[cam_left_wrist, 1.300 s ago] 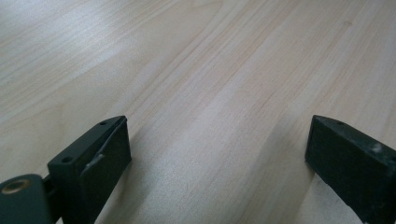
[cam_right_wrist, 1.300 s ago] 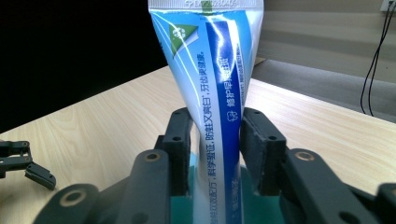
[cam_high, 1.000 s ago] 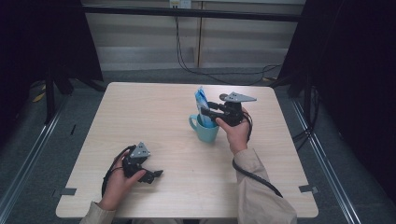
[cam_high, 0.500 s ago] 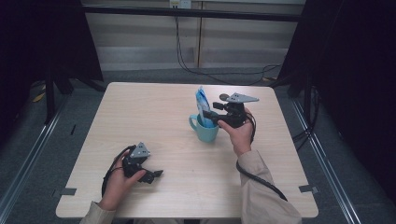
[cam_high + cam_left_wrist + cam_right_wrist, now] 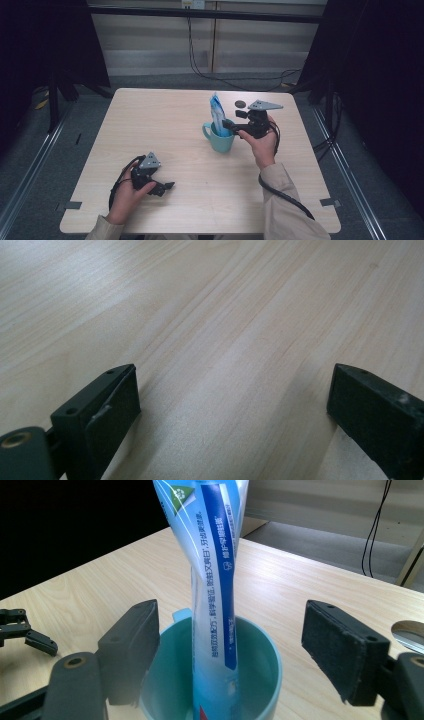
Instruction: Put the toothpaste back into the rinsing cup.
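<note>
A teal mug stands near the middle of the wooden table with a blue and white toothpaste tube upright inside it. My right gripper hovers just right of the mug rim and points left at the tube. Its jaws have just been opening. In the right gripper view the tube stands in the mug between the wide jaws, and neither pad touches it. My left gripper rests low at the table's front left, jaws wide apart over bare wood.
A small dark round disc lies on the table behind the mug, and its edge appears at the right in the right gripper view. Cables trail from both grippers. Dark curtains flank the table, with floor rails on both sides.
The right gripper's jaws have spread apart and let go of the toothpaste tube, which stays standing in the mug. The left hand and its gripper have not moved.
</note>
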A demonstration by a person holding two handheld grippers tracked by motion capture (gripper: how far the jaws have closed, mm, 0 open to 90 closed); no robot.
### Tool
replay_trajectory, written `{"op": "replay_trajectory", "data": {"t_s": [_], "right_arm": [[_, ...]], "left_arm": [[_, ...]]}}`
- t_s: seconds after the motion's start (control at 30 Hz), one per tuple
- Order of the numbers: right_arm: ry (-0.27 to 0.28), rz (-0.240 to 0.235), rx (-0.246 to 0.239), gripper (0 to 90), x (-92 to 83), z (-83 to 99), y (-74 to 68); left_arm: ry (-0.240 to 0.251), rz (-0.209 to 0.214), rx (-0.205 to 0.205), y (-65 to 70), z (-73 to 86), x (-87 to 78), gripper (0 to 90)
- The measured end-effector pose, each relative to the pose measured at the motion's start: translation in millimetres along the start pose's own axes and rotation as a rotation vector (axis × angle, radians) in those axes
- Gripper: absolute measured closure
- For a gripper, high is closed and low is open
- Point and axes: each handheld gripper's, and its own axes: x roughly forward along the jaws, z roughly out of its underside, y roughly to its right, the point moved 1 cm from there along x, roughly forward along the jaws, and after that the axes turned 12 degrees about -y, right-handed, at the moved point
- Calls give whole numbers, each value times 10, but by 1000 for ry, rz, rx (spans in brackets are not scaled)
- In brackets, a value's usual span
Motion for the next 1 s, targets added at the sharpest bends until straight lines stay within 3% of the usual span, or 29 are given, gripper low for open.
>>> {"op": "replay_trajectory", "data": {"t_s": [0.6,1.0], "right_arm": [[-4,4,-7,195,-247,104,14],[-29,3,-6,166,-417,269,35]], "left_arm": [[3,-3,-2,-1,-1,4,64],[2,-4,-2,-3,-2,5,61]]}}
